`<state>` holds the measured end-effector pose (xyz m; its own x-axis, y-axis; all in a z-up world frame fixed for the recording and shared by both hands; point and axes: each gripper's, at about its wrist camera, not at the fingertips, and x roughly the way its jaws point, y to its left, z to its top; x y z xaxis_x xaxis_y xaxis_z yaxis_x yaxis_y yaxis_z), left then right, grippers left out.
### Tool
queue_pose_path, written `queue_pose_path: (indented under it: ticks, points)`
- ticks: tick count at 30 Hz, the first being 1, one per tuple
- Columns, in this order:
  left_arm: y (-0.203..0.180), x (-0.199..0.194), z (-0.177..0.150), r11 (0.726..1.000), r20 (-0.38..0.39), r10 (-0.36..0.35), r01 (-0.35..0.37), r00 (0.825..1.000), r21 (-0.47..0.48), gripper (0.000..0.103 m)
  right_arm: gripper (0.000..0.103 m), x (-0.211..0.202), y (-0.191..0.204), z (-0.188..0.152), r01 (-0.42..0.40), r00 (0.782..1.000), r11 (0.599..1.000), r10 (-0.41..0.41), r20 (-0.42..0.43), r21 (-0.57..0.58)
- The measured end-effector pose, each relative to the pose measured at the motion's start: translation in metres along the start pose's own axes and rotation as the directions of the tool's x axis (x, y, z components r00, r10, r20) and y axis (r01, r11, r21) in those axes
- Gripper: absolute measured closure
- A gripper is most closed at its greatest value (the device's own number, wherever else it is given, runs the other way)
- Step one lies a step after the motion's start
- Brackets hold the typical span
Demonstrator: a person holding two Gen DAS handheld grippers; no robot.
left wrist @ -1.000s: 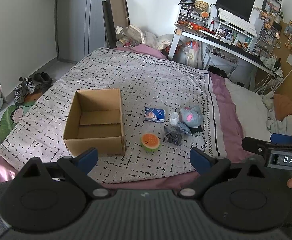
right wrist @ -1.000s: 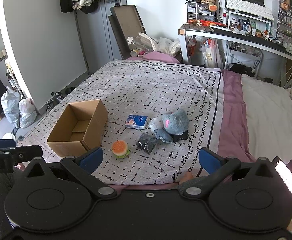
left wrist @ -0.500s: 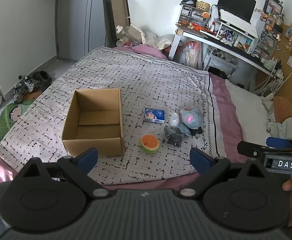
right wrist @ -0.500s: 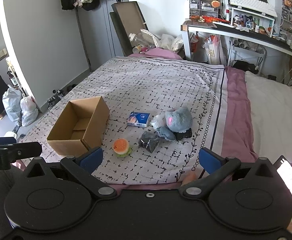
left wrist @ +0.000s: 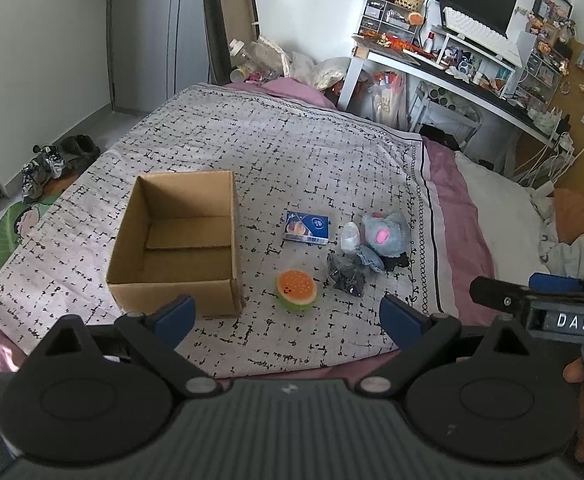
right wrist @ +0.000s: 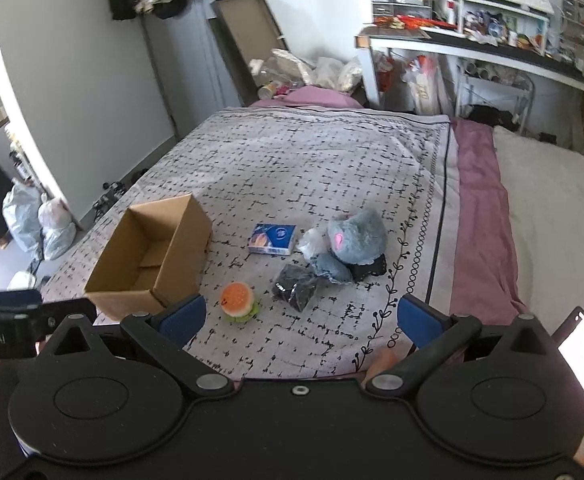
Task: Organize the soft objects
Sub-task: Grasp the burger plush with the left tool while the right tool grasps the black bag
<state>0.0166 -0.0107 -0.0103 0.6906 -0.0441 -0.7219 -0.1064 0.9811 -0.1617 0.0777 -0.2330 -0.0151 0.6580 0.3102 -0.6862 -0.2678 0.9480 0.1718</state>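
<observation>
A: What's in the cardboard box (left wrist: 179, 240)?
B: Nothing but its own bottom flaps. It sits open-topped left of centre on the bed (left wrist: 275, 148).

A: And the grippers?
B: The left gripper (left wrist: 289, 318) is spread wide and holds nothing. The right gripper (right wrist: 299, 316) is likewise wide apart and touches nothing. Both hang at the bottom of their frames, above the near edge of the bed.

A: Where are the soft things?
B: Above the fingertips, mid-frame. The burger plush (left wrist: 296, 290) lies just right of the box, a dark bag (left wrist: 347, 276) beside it. The grey plush (left wrist: 384, 234) sits further back, a blue tissue pack (left wrist: 307, 227) to its left.
</observation>
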Motion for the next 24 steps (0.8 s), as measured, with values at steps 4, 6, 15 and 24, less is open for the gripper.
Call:
queue_pose_path:
  ticks: [4, 6, 15, 24]
  points:
    - [0.0, 0.011, 0.003, 1.0, -0.011, -0.005, 0.005, 1.0, -0.01, 0.006, 0.0, 0.01, -0.007, 0.003, -0.015, 1.0, 0.999, 0.016, -0.023, 0.037]
    - [-0.002, 0.017, 0.005, 1.0, -0.011, -0.01, 0.009, 1.0, -0.007, 0.006, 0.0, 0.015, -0.008, 0.005, -0.011, 0.999, 0.999, 0.013, -0.029, 0.045]
    - [-0.007, 0.049, 0.014, 1.0, -0.039, -0.013, 0.013, 0.999, -0.013, 0.006, 0.0, 0.046, -0.015, 0.012, -0.015, 0.997, 0.991, 0.025, -0.073, 0.132]
    - [-0.01, 0.088, 0.023, 0.999, -0.08, -0.018, 0.016, 0.997, -0.032, 0.008, 0.0, 0.083, -0.027, 0.018, 0.011, 0.99, 0.977, 0.019, -0.14, 0.213]
